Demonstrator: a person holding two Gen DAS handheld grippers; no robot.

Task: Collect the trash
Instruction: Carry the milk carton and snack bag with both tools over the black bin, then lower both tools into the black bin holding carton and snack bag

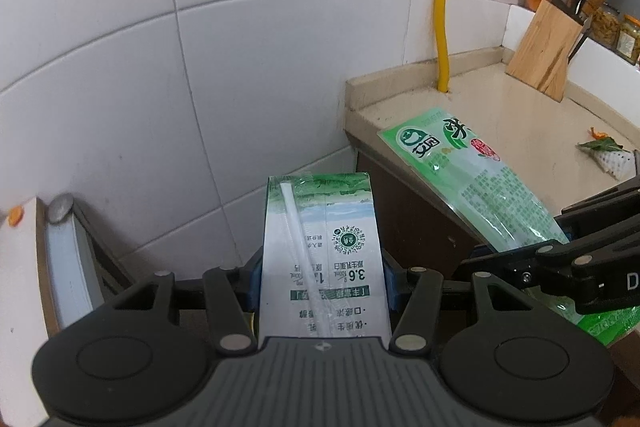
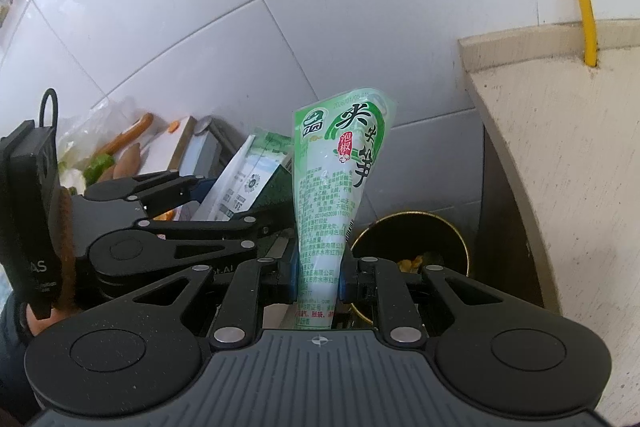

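My left gripper (image 1: 322,281) is shut on a white and green milk carton (image 1: 324,247) with a straw taped to it, held in the air in front of the tiled wall. My right gripper (image 2: 318,277) is shut on a green and white snack wrapper (image 2: 336,179), which stands up between the pads. The wrapper also shows in the left wrist view (image 1: 472,179), and the carton in the right wrist view (image 2: 248,183). A dark round trash bin (image 2: 412,243) with scraps inside stands on the floor just below and right of the right gripper.
A beige counter (image 1: 500,95) with a yellow pipe (image 1: 442,7), a wooden knife block (image 1: 544,47) and a white foam scrap with leaves (image 1: 608,155) lies to the right. A second counter with vegetables and a plastic bag (image 2: 112,147) is at the left.
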